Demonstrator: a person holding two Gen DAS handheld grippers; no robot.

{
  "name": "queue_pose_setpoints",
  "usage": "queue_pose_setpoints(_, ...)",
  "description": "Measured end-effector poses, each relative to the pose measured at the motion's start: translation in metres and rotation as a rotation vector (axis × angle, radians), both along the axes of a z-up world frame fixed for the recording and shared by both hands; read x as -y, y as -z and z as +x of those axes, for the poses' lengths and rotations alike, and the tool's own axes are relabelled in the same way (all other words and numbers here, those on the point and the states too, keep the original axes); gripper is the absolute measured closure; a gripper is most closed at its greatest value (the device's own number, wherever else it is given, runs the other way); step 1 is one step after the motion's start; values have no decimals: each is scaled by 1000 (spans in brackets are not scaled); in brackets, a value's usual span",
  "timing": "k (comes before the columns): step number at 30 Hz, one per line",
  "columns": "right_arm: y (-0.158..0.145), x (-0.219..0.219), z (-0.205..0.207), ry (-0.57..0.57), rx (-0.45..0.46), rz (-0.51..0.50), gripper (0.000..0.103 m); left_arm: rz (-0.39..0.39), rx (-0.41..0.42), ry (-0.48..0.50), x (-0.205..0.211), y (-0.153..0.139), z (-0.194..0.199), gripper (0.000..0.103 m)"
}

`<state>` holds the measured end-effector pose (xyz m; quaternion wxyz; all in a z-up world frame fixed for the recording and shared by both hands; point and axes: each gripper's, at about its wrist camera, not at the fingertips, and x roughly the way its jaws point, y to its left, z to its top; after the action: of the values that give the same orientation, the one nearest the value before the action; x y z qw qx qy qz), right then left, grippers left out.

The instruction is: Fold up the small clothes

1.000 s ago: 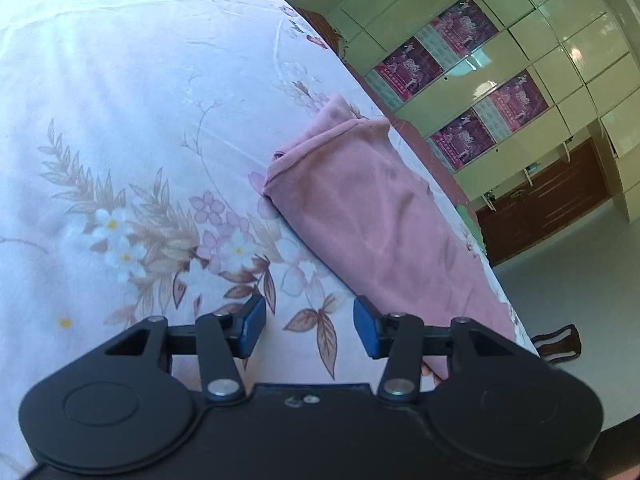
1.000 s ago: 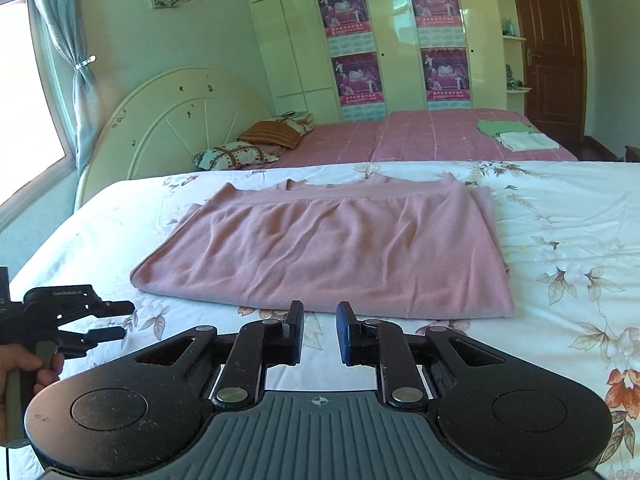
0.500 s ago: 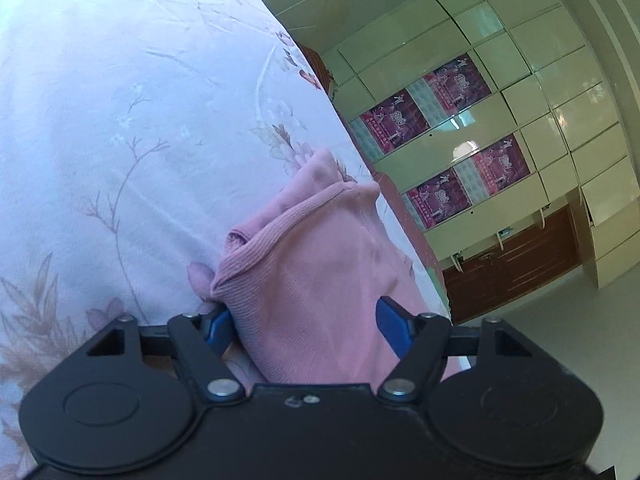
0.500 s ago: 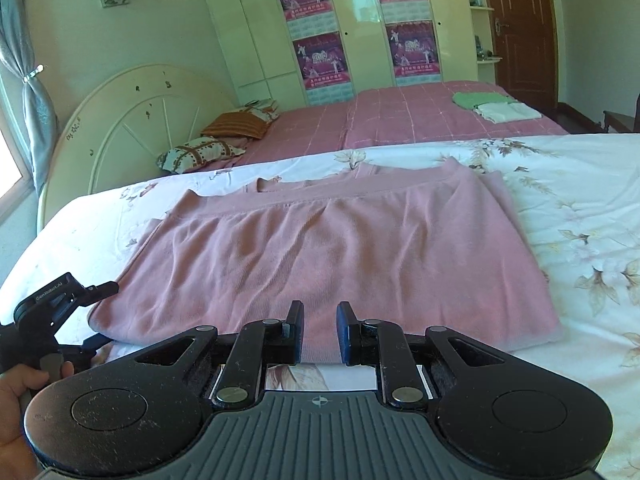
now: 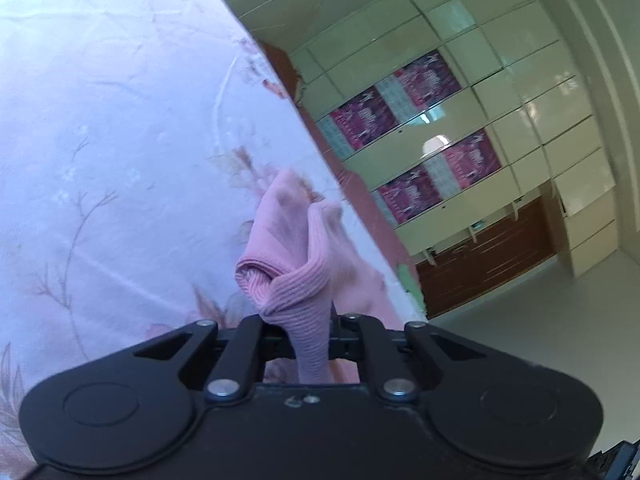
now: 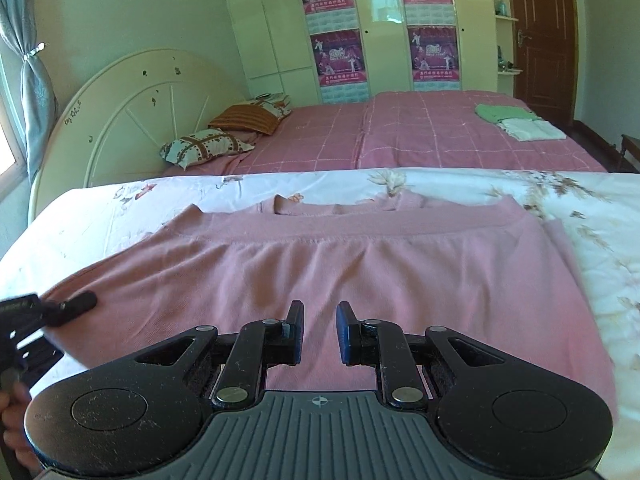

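A pink knit garment (image 6: 360, 264) lies folded and flat on the floral bedsheet (image 6: 560, 200). My left gripper (image 5: 310, 332) is shut on the garment's ribbed corner (image 5: 296, 284), which bunches up between its fingers. That gripper also shows in the right wrist view (image 6: 60, 308) at the garment's left edge. My right gripper (image 6: 319, 332) hovers over the garment's near edge with a small gap between its blue pads, holding nothing.
A second bed with a pink checked cover (image 6: 400, 136) stands behind, with pillows (image 6: 208, 146) and folded green and white clothes (image 6: 516, 120) on it. Wardrobes with posters (image 6: 380, 28) line the back wall. A brown door (image 6: 544, 32) is at the right.
My left gripper moved onto the garment's corner and shut on it. My right gripper moved forward over the garment's near edge, its gap unchanged.
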<state>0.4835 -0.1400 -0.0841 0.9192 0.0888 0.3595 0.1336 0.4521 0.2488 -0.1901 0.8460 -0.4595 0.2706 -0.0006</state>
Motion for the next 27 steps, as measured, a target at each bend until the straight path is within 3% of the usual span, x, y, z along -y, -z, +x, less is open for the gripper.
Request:
queue_pose_setpoints(4,18,-17,25,-48,-34,-16,86,-36,-64,-8,-5,20,0,93)
queue_pose_setpoints(8,46,-24,41,-80,-87,-30,87,-24,-64,-48,-4,16,-4,81)
queue_pose_setpoints(9,54,-24,42,-82,-100,-33,100,-5,-73,-48,-1,14,-2,81)
queue_pose_setpoints(10,61,-21,42,-86,-95,-34,103,15,-76,-47,0,13,-1,81)
queue_pose_setpoints(14,50,-8,36,-103,-38,62,103,71,-92,-51,2,10,4,94)
queue_pose_setpoints(16,47,-8,39,-120,-32,77,103,109,-91,-50,6,7,3,95)
queue_pose_setpoints(19,66,-16,47,-160,-89,26,103,151,-73,-57,12,-1,-3,96)
queue_pose_setpoints(24,71,-3,50,-141,-108,117,103,160,-20,-50,20,-27,-7,96)
queue_pose_setpoints(27,72,1,52,-151,-108,134,103,238,25,7,49,-62,3,96)
